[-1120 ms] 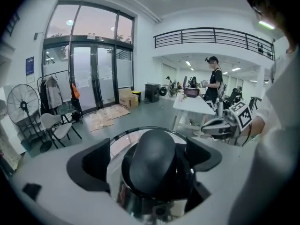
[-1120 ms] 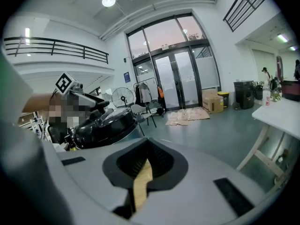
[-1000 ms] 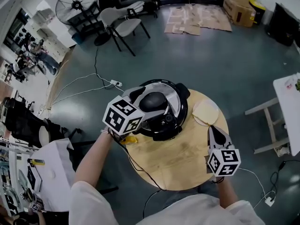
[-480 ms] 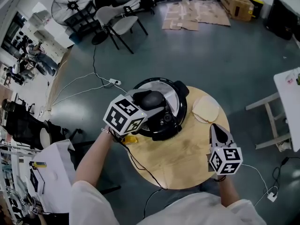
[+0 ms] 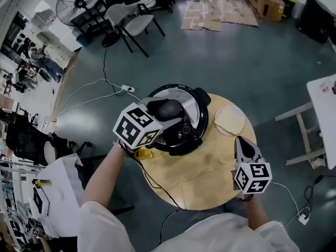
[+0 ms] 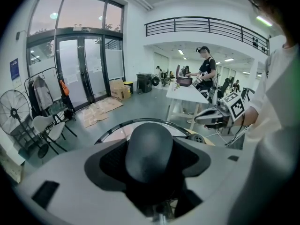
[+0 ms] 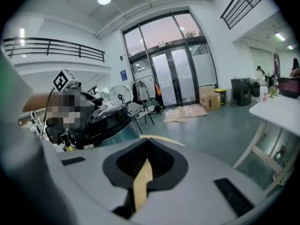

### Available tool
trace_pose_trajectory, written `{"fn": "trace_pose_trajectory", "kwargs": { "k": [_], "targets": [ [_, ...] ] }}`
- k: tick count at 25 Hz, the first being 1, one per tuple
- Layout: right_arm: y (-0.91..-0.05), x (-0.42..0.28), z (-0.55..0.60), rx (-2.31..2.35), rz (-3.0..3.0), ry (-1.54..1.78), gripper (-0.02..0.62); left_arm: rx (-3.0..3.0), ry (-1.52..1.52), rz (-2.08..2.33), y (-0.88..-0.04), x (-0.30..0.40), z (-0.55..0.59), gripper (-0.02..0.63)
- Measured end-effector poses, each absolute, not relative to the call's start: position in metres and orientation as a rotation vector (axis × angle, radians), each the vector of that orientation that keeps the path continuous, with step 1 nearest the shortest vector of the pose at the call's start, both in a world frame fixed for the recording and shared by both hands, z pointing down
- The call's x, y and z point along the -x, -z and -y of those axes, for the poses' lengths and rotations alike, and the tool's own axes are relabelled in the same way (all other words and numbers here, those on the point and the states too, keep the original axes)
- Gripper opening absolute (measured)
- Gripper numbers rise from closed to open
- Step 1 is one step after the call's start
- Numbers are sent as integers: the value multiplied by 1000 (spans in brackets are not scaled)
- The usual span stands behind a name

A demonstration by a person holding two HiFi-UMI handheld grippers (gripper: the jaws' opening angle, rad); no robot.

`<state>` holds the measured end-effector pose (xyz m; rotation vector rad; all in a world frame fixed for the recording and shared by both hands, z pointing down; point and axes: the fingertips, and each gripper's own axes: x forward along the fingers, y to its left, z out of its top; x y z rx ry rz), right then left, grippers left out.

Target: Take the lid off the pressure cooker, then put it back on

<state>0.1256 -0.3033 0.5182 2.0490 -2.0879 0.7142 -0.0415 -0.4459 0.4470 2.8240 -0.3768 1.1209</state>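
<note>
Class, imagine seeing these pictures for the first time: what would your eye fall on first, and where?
The black pressure cooker with its shiny lid sits at the far side of the round wooden table. The left tool is clamped on the lid knob, while the right tool is shut and empty over the table's right edge.

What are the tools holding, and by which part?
The left tool grips the pressure cooker lid by its round black knob on top. The right tool holds nothing, its jaws together.
</note>
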Motion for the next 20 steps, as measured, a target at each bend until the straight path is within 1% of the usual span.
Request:
{"fn": "trace_pose_trajectory", "kwargs": {
  "k": [20],
  "targets": [
    [-511,-142,299,-2039,2104,-700,2,-2799,-1165,394,-435,43,449,285]
  ]
}}
